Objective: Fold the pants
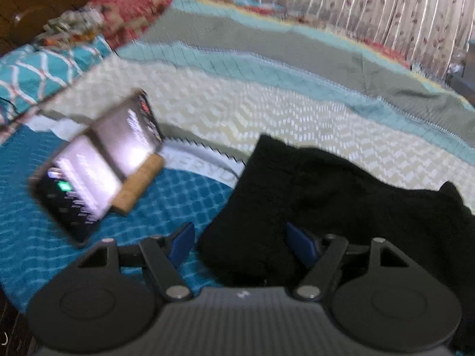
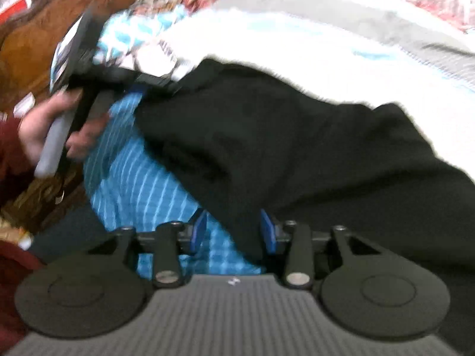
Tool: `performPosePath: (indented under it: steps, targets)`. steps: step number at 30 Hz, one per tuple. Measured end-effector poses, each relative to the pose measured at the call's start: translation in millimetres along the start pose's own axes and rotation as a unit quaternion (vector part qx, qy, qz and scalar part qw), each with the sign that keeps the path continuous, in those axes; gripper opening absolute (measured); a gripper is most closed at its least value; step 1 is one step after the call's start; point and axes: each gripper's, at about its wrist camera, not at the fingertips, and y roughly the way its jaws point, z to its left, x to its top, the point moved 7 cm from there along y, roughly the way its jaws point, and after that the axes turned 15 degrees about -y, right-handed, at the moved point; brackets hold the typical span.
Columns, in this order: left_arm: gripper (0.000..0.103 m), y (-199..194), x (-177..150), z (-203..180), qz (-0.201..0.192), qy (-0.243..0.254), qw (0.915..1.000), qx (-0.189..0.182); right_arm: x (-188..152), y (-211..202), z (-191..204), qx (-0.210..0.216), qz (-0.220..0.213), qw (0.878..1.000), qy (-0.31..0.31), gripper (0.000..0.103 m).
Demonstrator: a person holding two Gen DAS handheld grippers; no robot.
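Observation:
Black pants [image 1: 341, 207] lie bunched on the patterned bedspread [image 1: 237, 109], to the right of centre in the left wrist view. My left gripper [image 1: 242, 247] is open, its blue pads wide apart on either side of the pants' near corner, neither visibly pressing on it. In the right wrist view the pants [image 2: 282, 136] spread across the middle. My right gripper [image 2: 234, 233] is open too. The cloth's edge reaches in beside its right pad, while its left pad hangs over the blue cover [image 2: 133, 184]. Both views are blurred.
A phone with a lit screen [image 1: 98, 163] stands propped on the bed left of the pants. A pillow [image 1: 38, 71] and a curtain [image 1: 356, 6] lie beyond. In the right wrist view a hand [image 2: 38, 130] holds the other gripper's handle before a wooden headboard [image 2: 44, 38].

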Motion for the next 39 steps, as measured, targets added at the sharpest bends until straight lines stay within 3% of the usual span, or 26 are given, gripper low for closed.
performPosePath:
  steps: [5,9,12,15,17,19,24,29,33,39]
  targets:
    - [0.068,-41,-2,-6,-0.039,0.013,0.9988,-0.024,-15,-18,-49,-0.066,-0.017,0.994,0.088,0.042]
    - [0.068,-56,-12,-43,-0.026,0.043,0.9944,-0.094,-43,-16,-73,-0.084,0.005,0.983,0.163,0.042]
    - [0.068,-49,-29,-74,-0.001,0.075,0.989,-0.127,-63,-15,-83,-0.133,0.041,0.978,0.157,0.04]
    - [0.068,-31,-53,-87,0.036,0.105,0.9878,-0.109,-88,-30,-106,-0.217,0.059,0.963,0.146,0.039]
    - [0.068,-18,-66,-84,0.058,0.125,0.9872,-0.079,-104,-48,-123,-0.288,0.08,0.944,0.142,0.036]
    - [0.07,-11,-74,-77,0.07,0.136,0.9863,-0.062,-121,-67,-138,-0.325,0.091,0.928,0.159,0.038]
    - [0.07,-17,-73,-70,0.072,0.128,0.9869,-0.067,-148,-95,-161,-0.348,0.087,0.91,0.209,0.037]
    - [0.068,-26,-64,-74,0.067,0.117,0.9877,-0.079,-149,-97,-157,-0.356,0.086,0.908,0.205,0.037]
    - [0.07,-42,-42,-92,0.034,0.106,0.9862,-0.122,-130,-104,-160,-0.353,0.057,0.908,0.217,0.039]
    - [0.07,-17,-31,-139,0.023,0.125,0.9819,-0.141,-74,-84,-160,-0.299,-0.001,0.934,0.194,0.039]
